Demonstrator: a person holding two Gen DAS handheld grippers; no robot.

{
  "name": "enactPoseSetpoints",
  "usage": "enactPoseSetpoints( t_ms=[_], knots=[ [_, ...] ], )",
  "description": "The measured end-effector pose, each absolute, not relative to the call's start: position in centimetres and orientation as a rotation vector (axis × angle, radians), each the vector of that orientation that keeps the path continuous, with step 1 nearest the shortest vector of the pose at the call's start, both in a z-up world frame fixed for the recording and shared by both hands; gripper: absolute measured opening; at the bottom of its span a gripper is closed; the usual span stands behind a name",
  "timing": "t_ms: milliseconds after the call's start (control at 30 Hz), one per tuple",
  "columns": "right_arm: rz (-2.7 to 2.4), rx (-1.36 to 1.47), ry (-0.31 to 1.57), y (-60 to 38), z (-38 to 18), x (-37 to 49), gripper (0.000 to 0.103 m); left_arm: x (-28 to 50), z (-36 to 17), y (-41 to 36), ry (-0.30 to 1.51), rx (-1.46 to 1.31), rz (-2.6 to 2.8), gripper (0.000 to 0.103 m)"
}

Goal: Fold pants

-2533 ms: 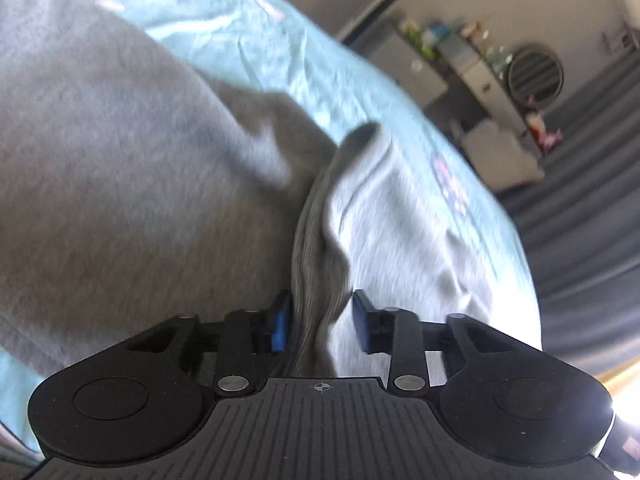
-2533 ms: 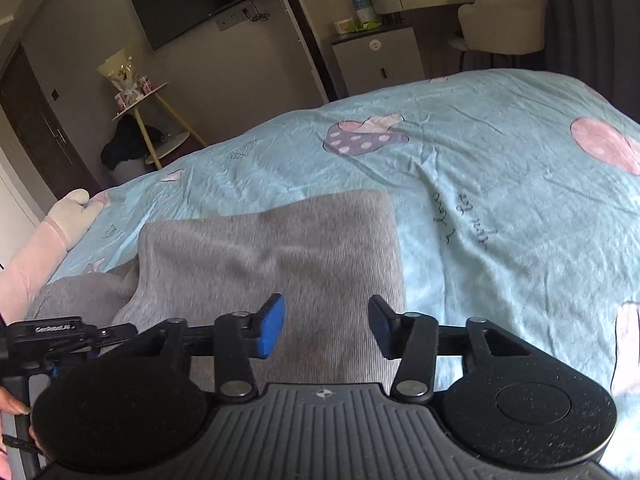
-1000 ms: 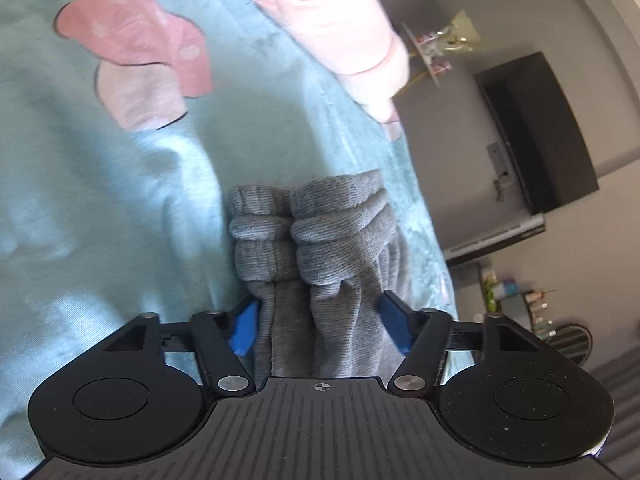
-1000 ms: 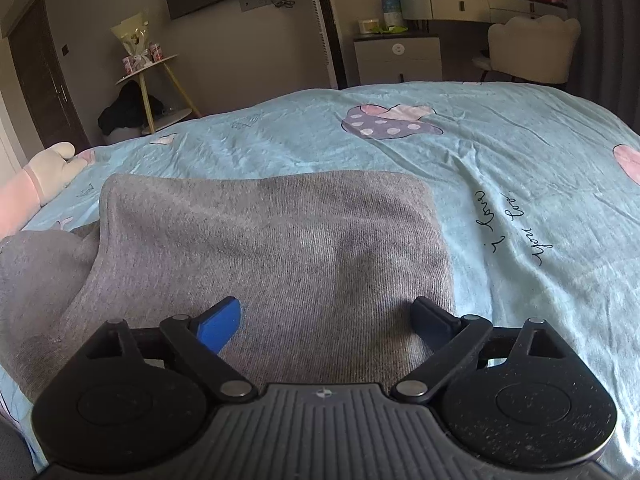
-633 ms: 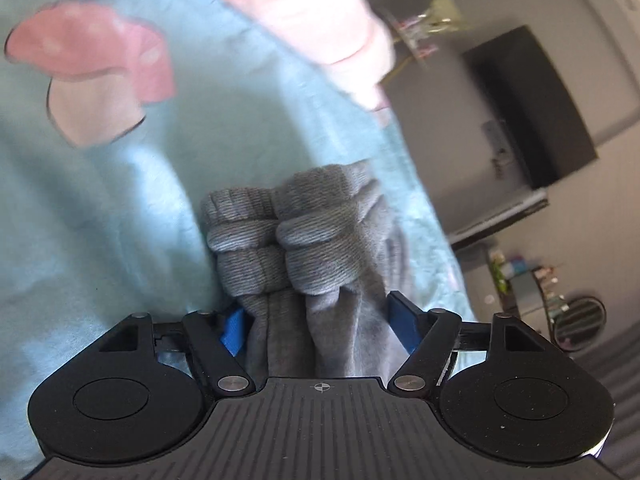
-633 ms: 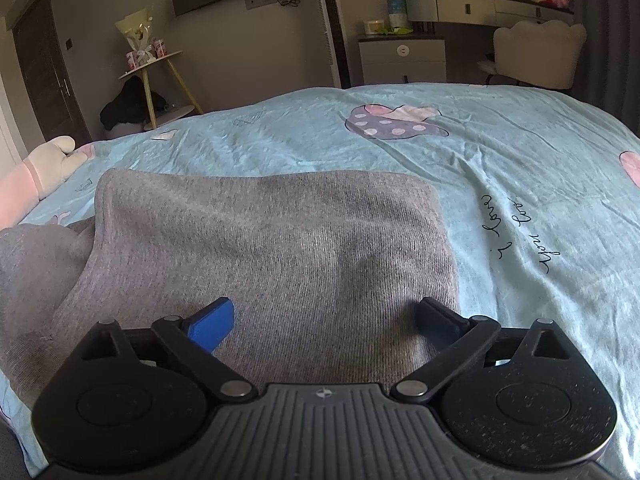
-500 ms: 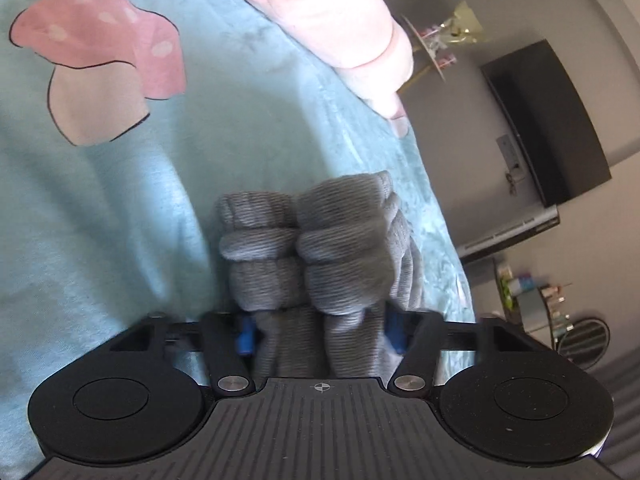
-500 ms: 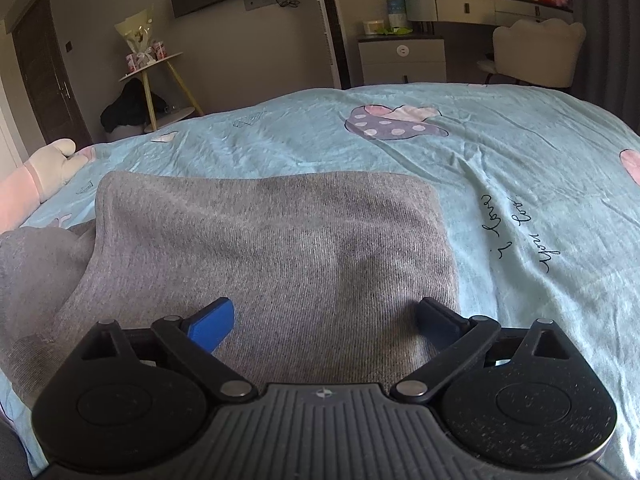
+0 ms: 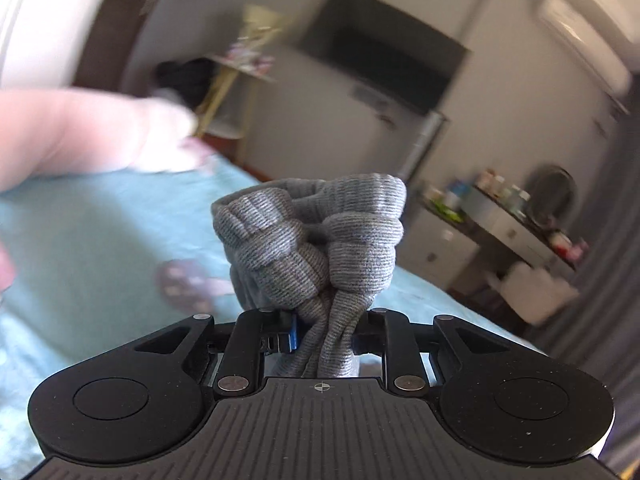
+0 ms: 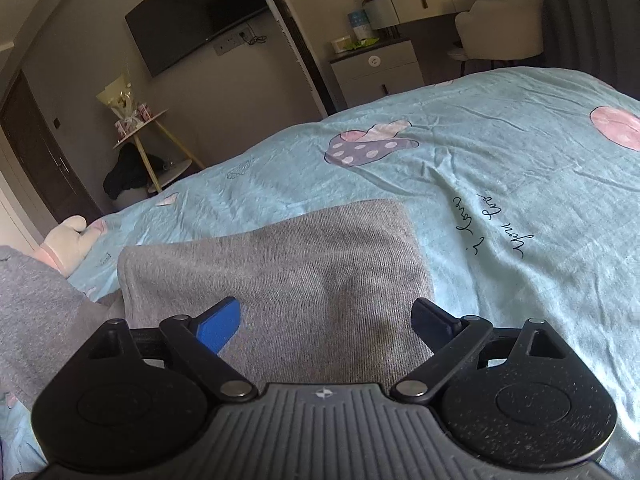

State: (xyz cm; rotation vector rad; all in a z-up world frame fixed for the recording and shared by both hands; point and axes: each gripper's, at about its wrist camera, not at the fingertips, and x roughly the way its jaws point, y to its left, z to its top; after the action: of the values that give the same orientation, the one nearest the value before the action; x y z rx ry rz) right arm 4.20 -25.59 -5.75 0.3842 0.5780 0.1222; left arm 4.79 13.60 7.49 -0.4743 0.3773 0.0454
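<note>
The grey knit pants' bunched leg cuffs [image 9: 312,248] stick up between my left gripper's [image 9: 324,332] jaws, which are closing and pressing on the cloth below the cuffs, lifted above the bed. In the right wrist view the folded part of the pants [image 10: 280,264] lies flat on the light blue bed cover [image 10: 520,200]. My right gripper [image 10: 326,314] hovers wide open over its near edge, jaws just closing a little, with cloth beneath but nothing pinched. More grey cloth [image 10: 32,300] rises at the left edge.
A pink plush toy [image 9: 80,132] lies at the bed's far left. Beyond the bed stand a side table with a bouquet [image 10: 148,120], a wall television [image 10: 200,12], a dresser [image 10: 376,68] and a pale chair [image 10: 500,28].
My left gripper closed on the leg cuffs, then rose and rolled, lifting them off the bed so the room's far wall shows. The right gripper shifted only slightly and stayed wide.
</note>
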Motion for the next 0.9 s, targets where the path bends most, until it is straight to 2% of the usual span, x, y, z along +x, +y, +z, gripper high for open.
enactPoseSetpoints(
  t_ms=[200,400,467,500,600,633,667,767,900],
  knots=[
    [0.112,0.452,0.546,-27.1,-4.8,2.8,0.094,5.4,7.8,2.4,0.407,-0.311,-0.163,0.024],
    [0.12,0.477,0.576,-27.8,-4.9,2.2,0.094,6.2,2.9,-5.1,0.552,-0.203,-0.26,0.024],
    [0.131,0.479,0.593,-27.7,-5.1,2.2,0.094,6.1,1.6,-6.4,0.591,-0.166,-0.257,0.027],
    [0.142,0.48,0.6,-27.5,-5.2,2.2,0.094,6.0,1.0,-6.7,0.614,-0.17,-0.256,0.03],
    [0.164,0.464,0.609,-27.0,-5.2,2.4,0.094,5.5,0.1,-7.4,0.687,-0.181,-0.245,0.051],
    [0.173,0.461,0.613,-26.9,-5.2,2.5,0.094,5.0,0.0,-7.2,0.7,-0.187,-0.234,0.066],
    [0.178,0.461,0.616,-26.8,-5.2,2.5,0.094,4.5,0.0,-6.6,0.707,-0.202,-0.223,0.077],
    [0.197,0.477,0.623,-26.7,-5.3,2.6,0.094,3.0,0.5,-4.9,0.733,-0.264,-0.199,0.087],
    [0.217,0.534,0.638,-26.9,-5.5,3.2,0.094,0.9,1.4,-1.1,0.705,-0.358,-0.123,0.095]
  ],
)
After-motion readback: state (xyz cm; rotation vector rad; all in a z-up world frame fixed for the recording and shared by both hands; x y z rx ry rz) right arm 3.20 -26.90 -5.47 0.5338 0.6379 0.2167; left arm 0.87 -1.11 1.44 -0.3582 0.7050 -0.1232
